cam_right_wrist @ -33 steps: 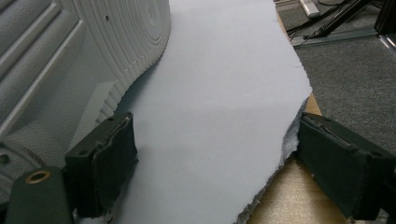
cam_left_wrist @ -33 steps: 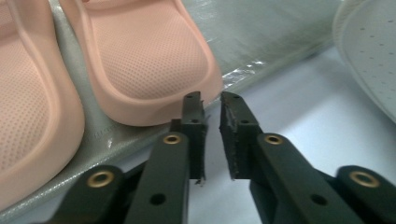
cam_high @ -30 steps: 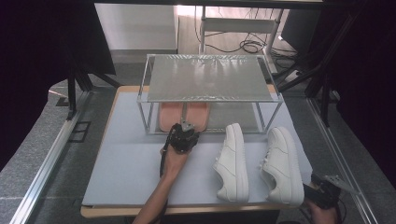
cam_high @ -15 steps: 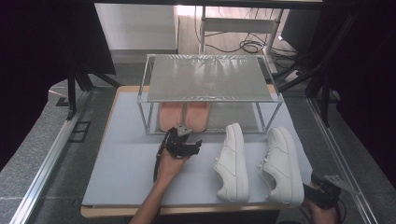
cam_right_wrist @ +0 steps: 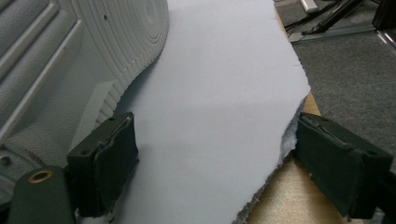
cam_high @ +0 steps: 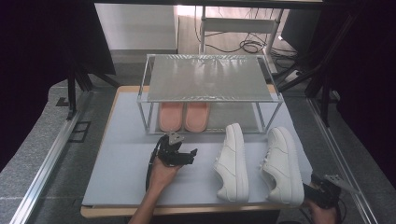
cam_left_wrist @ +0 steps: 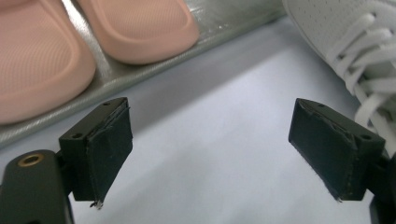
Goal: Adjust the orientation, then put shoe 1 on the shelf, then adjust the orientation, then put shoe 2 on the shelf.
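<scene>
While both lie lengthwise, the sneakers (cam_high: 232,163) point toe-first at the rack (cam_high: 208,79).

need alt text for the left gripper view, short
The left gripper is open over a pale blue mat, its black fingers wide apart and empty. Two pink slippers sit on a metal shelf beyond, with a white laced sneaker at right.
</scene>
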`<action>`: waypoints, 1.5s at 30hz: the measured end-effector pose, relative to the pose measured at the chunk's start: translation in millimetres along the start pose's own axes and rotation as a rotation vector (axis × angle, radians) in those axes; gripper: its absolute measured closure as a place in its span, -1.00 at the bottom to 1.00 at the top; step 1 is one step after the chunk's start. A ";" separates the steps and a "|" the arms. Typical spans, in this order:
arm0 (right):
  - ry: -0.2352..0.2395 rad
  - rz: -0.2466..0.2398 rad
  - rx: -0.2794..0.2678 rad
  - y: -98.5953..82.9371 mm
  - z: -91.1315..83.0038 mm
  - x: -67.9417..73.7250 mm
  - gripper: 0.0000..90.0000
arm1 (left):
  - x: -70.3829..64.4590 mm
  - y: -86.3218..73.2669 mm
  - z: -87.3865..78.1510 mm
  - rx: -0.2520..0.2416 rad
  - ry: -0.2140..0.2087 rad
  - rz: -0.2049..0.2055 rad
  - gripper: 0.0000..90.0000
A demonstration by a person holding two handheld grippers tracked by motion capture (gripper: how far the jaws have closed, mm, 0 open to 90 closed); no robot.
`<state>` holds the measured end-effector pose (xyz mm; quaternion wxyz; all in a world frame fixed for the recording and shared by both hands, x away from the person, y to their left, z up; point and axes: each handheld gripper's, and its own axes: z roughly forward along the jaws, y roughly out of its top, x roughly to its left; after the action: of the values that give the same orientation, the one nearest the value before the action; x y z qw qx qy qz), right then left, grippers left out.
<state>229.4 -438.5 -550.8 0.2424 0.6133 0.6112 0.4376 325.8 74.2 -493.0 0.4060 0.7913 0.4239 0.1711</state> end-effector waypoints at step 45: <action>-0.046 -0.168 0.114 71.5 -44.1 29.2 0.63 | 22.7 -82.8 -59.9 0.135 0.097 -0.027 -0.68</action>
<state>227.3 -430.6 -462.3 0.2570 0.5824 0.6788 0.3661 258.2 148.1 -523.3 0.3328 0.8020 0.4642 0.1747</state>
